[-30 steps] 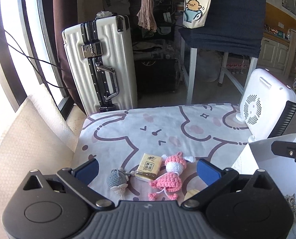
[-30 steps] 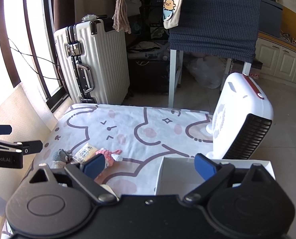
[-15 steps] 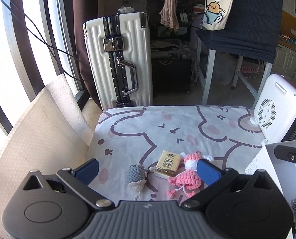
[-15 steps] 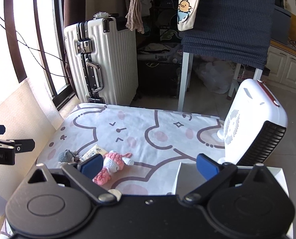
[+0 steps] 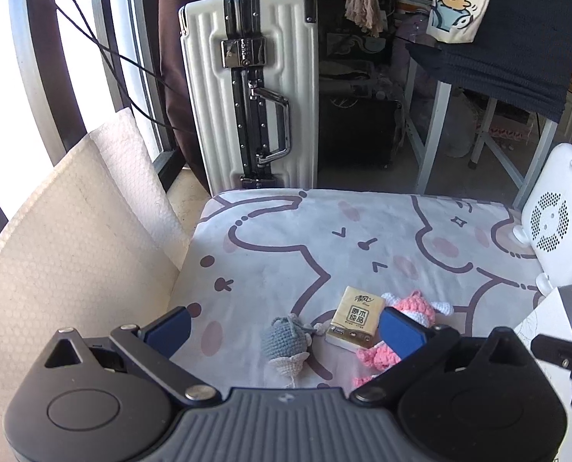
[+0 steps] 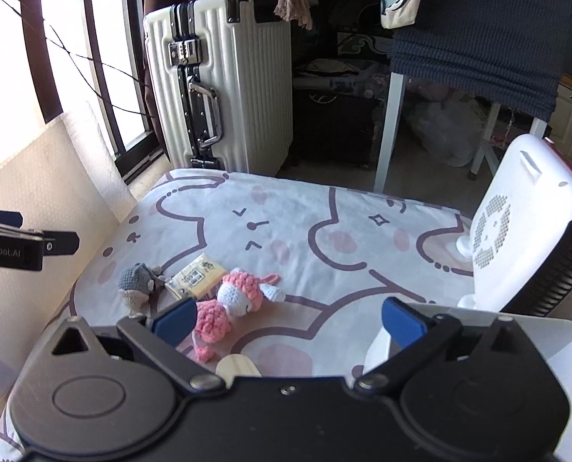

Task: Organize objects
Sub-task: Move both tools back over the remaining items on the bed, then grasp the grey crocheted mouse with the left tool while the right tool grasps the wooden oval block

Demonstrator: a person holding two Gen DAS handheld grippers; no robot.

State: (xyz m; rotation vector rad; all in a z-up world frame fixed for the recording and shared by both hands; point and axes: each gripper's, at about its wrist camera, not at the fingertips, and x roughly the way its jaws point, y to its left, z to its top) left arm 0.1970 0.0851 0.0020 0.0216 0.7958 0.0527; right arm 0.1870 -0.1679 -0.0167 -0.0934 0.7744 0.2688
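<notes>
A grey crochet toy [image 5: 286, 342], a yellow tissue pack [image 5: 357, 317] and a pink crochet doll [image 5: 413, 310] lie together on the cartoon-print table cover [image 5: 324, 246]. My left gripper [image 5: 284, 331] is open and empty, above and just short of them. In the right wrist view the same grey toy [image 6: 137, 279], tissue pack [image 6: 197, 277] and pink doll [image 6: 228, 304] lie at left. My right gripper [image 6: 288, 321] is open and empty, over the cover beside a white box [image 6: 547, 331]. A pale wooden piece [image 6: 236, 367] lies just in front of it.
A white fan heater [image 6: 524, 231] stands at the table's right edge. A white suitcase [image 5: 251, 92] stands behind the table. White bubble wrap [image 5: 62, 215] leans at the left. The white box's corner [image 5: 555, 308] shows at right, with the other gripper's tip [image 5: 563, 350].
Both grippers have drawn back and swung left; the toys and tissue pack now sit farther right in each view. Nothing was grasped and the objects have not moved.
</notes>
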